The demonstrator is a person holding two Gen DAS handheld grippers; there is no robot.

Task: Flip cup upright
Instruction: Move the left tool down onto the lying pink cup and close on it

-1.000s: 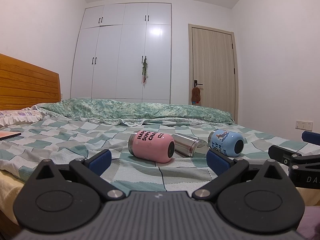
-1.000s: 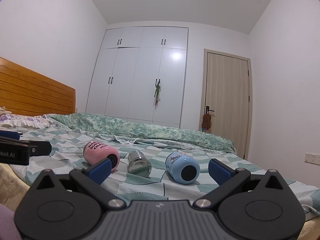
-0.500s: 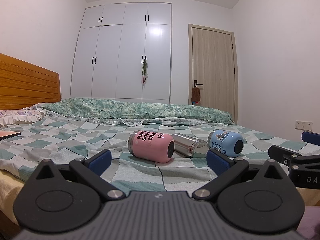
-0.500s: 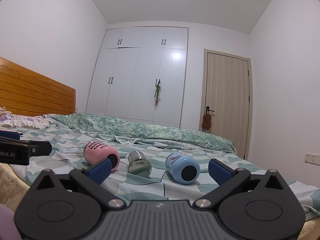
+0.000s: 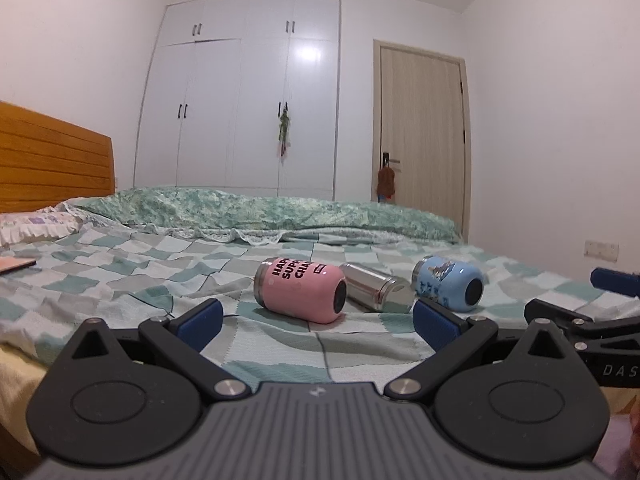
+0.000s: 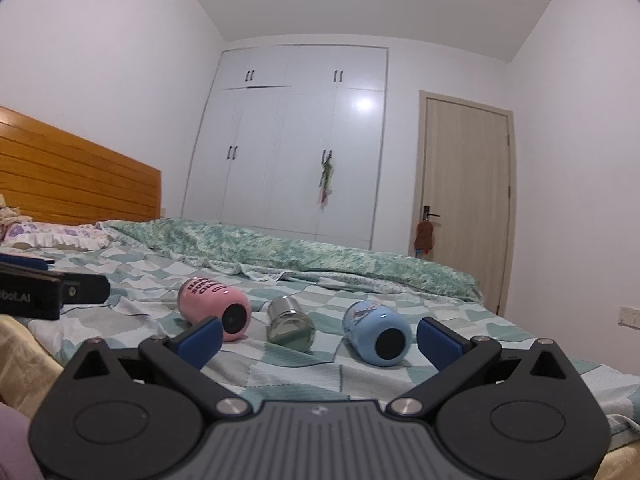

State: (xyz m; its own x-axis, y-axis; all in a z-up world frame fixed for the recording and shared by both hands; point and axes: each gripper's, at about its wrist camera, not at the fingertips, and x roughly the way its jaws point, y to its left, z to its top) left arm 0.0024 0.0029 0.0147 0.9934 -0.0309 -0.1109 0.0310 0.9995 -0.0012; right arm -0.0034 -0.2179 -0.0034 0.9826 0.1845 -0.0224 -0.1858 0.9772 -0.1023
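Three cups lie on their sides in a row on the checked bedspread: a pink cup [image 5: 300, 294] with black lettering, a steel cup [image 5: 376, 293] and a blue cup [image 5: 448, 288]. In the right wrist view they are the pink cup [image 6: 216, 314], the steel cup [image 6: 290, 322] and the blue cup [image 6: 378, 334]. My left gripper [image 5: 318, 322] is open and empty, short of the pink cup. My right gripper [image 6: 320, 338] is open and empty, short of the steel and blue cups.
A folded green quilt [image 5: 260, 214] lies across the bed behind the cups. A wooden headboard [image 5: 52, 160] and a pillow [image 5: 36, 226] are at the left. A white wardrobe [image 5: 248, 100] and a door [image 5: 420, 132] stand beyond. The bed's near edge is below both grippers.
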